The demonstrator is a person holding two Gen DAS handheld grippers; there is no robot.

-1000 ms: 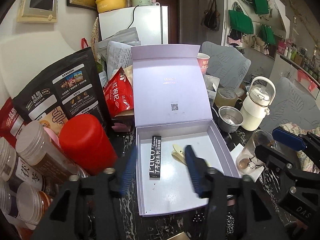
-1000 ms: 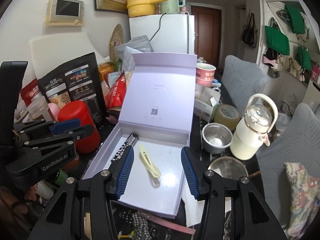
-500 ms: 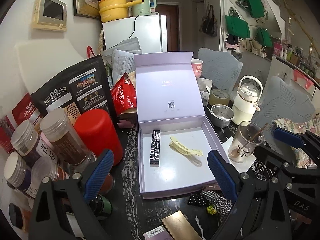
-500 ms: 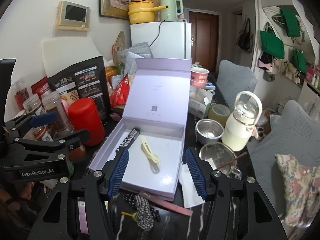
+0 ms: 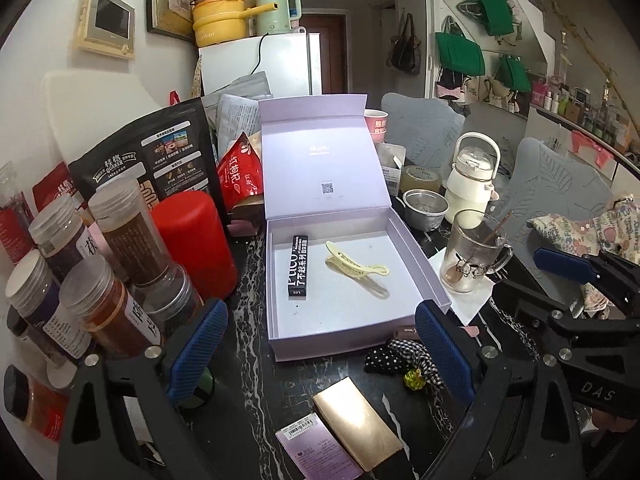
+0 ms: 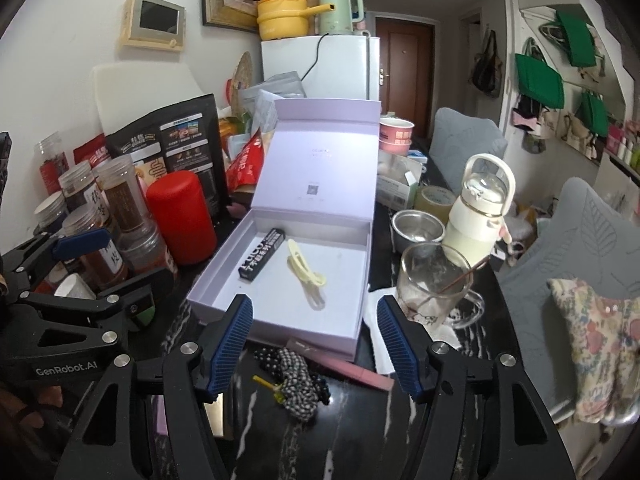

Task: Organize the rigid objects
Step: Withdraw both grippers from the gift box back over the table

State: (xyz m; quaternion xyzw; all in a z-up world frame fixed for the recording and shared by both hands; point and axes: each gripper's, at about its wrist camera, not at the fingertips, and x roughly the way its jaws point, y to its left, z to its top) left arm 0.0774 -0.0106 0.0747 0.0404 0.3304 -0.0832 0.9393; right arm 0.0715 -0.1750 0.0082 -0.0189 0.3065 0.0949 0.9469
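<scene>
Left gripper (image 5: 320, 348) and right gripper (image 6: 314, 338): both spread, empty, now withdrawn from lavender gift box (image 5: 420, 268). Black tube carton (image 5: 298, 266), yellow hair clip (image 5: 352, 266) inside; gold box (image 5: 356, 424) awaits.

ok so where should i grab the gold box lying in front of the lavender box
Take the gold box across its two long edges near the middle, coming straight down. It lies flat on the table, angled, partly over a purple card, and the open left hand-held gripper already hovers nearby.
</scene>
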